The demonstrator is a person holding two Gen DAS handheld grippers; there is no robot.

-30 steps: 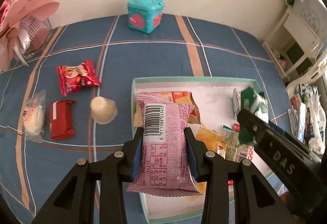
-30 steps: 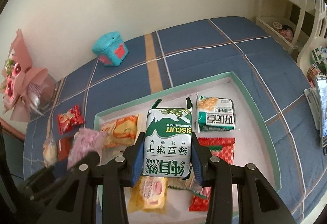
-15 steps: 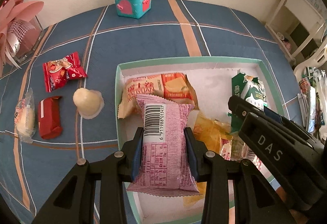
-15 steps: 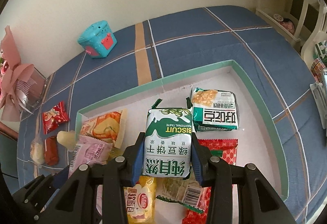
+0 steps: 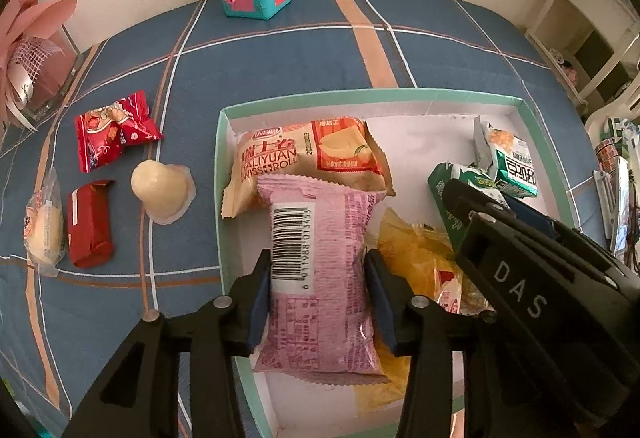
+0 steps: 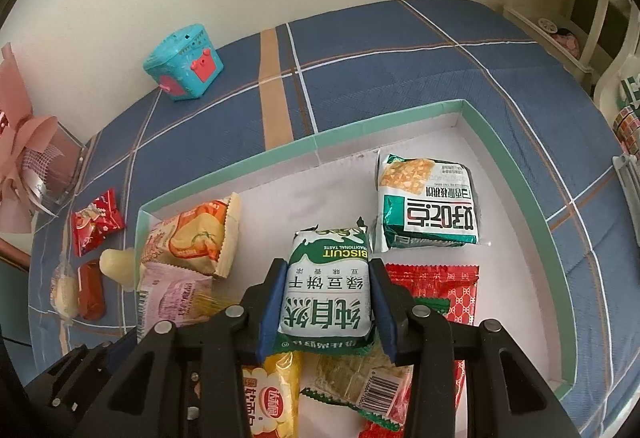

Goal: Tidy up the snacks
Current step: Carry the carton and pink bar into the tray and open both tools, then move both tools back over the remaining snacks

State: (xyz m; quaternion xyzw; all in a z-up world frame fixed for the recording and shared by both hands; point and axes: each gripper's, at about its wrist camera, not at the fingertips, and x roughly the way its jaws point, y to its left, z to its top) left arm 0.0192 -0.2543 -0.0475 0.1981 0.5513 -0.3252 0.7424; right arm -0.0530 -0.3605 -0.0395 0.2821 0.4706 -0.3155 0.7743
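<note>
Through the left wrist camera, the left gripper point(image 5: 318, 292) has just been easing its jaws apart, the pink snack packet point(image 5: 318, 278) between them with its barcode side up; a sliver of gap shows at the right pad, so the packet now lies loose in the green-rimmed box point(image 5: 224, 174) rather than being squeezed. Just beyond the fingertips, partly under the packet's far end, lies the swiss roll packet point(image 5: 308, 158). Off to the left of the tongs, outside the box on the blue plaid cloth point(image 5: 280, 54), sit a jelly cup point(image 5: 162, 190), a red candy bar point(image 5: 90, 222), a red wrapper point(image 5: 114, 134) and a pale wrapped cake point(image 5: 44, 226). The right gripper's black body crosses in from the right. Through the right wrist camera, the right gripper point(image 6: 326, 296) is clenched on the green biscuit packet point(image 6: 326, 286), held low inside the box. Ahead and to the right of its fingertips lies a green cracker packet point(image 6: 428, 202); a red packet point(image 6: 444, 290) lies just right of the fingers, a yellow packet point(image 6: 272, 394) beneath them.
</note>
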